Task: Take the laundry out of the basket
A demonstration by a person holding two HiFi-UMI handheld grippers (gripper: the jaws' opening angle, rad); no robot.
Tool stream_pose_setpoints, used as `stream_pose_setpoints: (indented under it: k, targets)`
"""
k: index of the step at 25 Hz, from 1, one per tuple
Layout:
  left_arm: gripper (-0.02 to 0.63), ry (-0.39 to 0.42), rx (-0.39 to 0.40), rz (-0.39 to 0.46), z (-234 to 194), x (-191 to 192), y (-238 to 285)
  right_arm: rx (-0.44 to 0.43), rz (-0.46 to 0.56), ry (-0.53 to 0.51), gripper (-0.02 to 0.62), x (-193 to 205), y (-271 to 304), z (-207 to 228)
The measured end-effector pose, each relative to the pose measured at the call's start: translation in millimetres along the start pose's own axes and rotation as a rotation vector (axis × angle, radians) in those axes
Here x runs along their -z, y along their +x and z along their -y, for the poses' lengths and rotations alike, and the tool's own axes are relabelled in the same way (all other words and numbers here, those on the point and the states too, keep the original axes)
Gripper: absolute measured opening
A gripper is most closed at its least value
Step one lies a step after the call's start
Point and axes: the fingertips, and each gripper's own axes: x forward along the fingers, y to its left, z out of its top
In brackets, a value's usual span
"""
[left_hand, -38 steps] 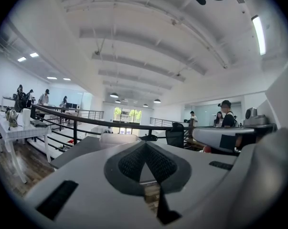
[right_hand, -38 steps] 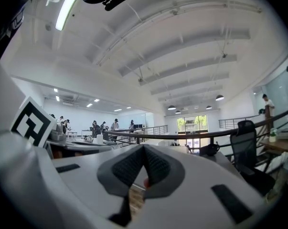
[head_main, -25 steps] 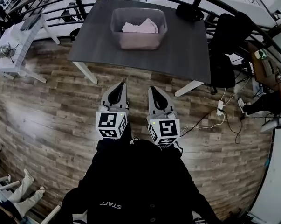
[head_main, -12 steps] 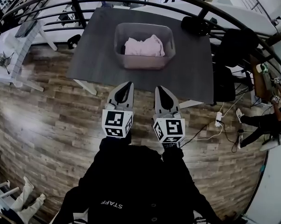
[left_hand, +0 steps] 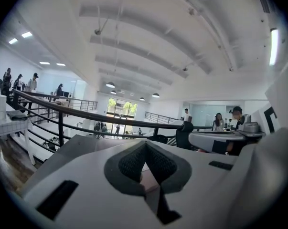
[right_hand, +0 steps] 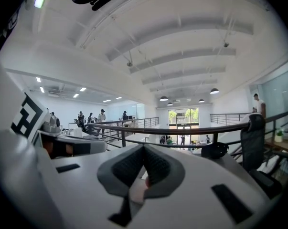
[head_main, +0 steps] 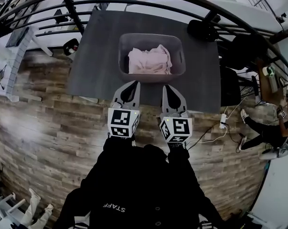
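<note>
Since the laundry [head_main: 150, 61] lies wholly inside the basket [head_main: 151, 35], I judge the task not yet begun: going by the head view, every piece has yet to be lifted out. That basket stands on the dark bench [head_main: 98, 56] at twelve o'clock from me, open side up, its long axis running nine to three. The pale laundry is a crumpled heap filling its middle, a little wider nine-to-three than deep, and it points no way I can name. My left gripper [head_main: 132, 83] and right gripper [head_main: 166, 87] sit side by side at six o'clock of the basket, near its front wall but apart from it, both aimed at twelve. In the left gripper view, my left gripper [left_hand: 144, 145] has its fingers [left_hand: 130, 165] pressed together at the tips with nothing gripped; beyond them I make out only a railing [left_hand: 86, 115] and the hall. In the right gripper view, the right gripper [right_hand: 143, 148] likewise has its fingers [right_hand: 158, 168] closed tip to tip and empty. Both must spread, I reckon, before a first grab.
</note>
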Motion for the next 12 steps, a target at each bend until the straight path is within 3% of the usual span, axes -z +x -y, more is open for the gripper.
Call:
stream_pose_setpoints:
  k: [12]
  targets:
    - [-0.002,-0.034,0.010,-0.070,-19.8,13.7,55.1,0.035,-0.061,0.014,0.014,12.2,43.0,27.7]
